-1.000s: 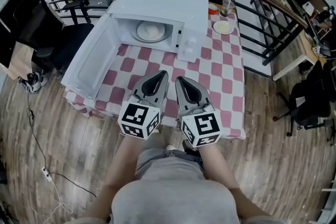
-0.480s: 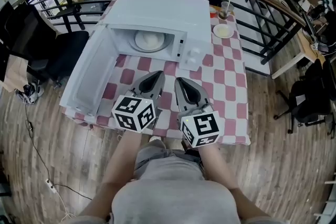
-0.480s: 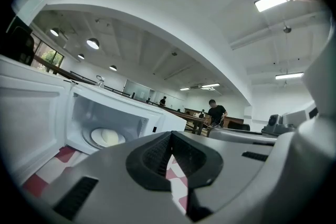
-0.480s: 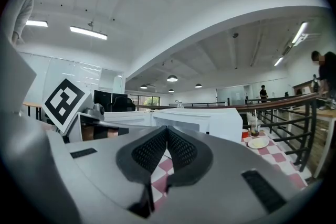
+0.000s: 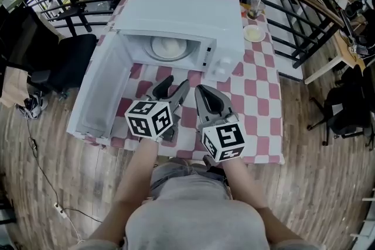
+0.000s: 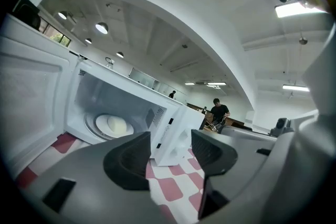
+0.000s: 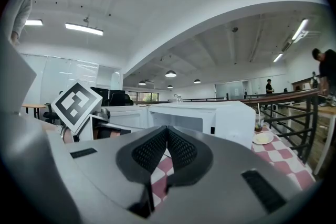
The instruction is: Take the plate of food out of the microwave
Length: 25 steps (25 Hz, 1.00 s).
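Inside open microwave (image 5: 176, 14), at cavity middle: plate of food (image 5: 169, 47), pale mound on it, untouched. Door (image 5: 99, 91) swung wide to your left. Your left gripper (image 5: 174, 86) over checked worktop (image 5: 258, 96), just in front of cavity, aimed at plate. Fingers opening, nothing between them. Your right gripper (image 5: 202, 92) just beside it — fingers clenched together, empty. Small plate (image 5: 254, 33) and cup (image 5: 254, 9) on worktop right of microwave — well apart from both grippers.

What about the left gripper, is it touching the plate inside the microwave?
Apart. The head view shows the left gripper over the tablecloth outside the microwave, jaws opening and empty, the plate deep inside.
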Each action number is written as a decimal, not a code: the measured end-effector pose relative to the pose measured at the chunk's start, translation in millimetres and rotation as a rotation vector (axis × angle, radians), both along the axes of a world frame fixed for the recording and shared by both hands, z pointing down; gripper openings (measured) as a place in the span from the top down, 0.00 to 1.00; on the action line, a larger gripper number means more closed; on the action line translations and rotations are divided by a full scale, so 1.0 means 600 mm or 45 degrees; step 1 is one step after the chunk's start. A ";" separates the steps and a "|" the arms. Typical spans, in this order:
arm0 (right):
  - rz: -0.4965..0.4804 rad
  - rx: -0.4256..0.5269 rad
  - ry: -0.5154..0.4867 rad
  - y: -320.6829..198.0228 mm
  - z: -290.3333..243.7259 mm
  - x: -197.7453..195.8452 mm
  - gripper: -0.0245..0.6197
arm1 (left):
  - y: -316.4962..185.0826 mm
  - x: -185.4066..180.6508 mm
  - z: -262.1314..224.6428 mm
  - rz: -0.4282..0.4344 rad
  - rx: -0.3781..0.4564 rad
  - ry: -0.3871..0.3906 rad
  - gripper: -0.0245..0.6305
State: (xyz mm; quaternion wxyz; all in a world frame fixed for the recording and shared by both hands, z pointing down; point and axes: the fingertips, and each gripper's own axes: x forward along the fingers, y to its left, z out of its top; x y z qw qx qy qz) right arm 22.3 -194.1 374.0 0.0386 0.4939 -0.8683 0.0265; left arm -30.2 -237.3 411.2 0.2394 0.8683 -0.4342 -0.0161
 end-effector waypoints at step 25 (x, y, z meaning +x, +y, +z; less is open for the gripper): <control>0.033 -0.119 -0.039 -0.085 0.060 -0.029 0.92 | -0.158 -0.077 0.142 -0.261 -0.419 0.352 0.48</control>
